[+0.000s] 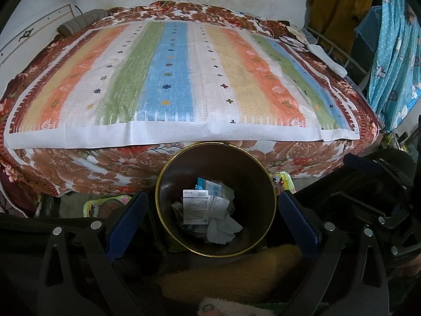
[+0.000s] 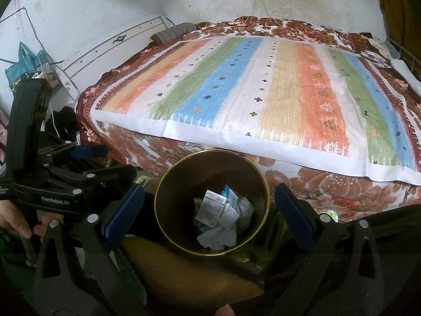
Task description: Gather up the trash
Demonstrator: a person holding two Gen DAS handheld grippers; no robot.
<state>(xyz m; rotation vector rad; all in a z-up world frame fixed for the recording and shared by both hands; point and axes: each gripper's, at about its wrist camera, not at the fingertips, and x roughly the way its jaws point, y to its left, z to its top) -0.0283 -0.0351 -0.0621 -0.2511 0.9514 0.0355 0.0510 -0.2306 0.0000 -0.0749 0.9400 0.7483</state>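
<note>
A dark round trash bin with a gold rim stands on the floor against the bed's front edge. Inside lie crumpled white paper, a white printed packet and a blue-white wrapper. My left gripper is open and empty, its blue pads either side of the bin, above it. My right gripper is also open and empty above the bin. The left gripper's body shows at the left of the right wrist view; the right gripper's body shows at the right of the left wrist view.
A bed with a striped mat over a floral blanket fills the view beyond the bin. A tan fuzzy cloth lies below the bin. Hanging clothes stand at the right; a headboard and bag at the left.
</note>
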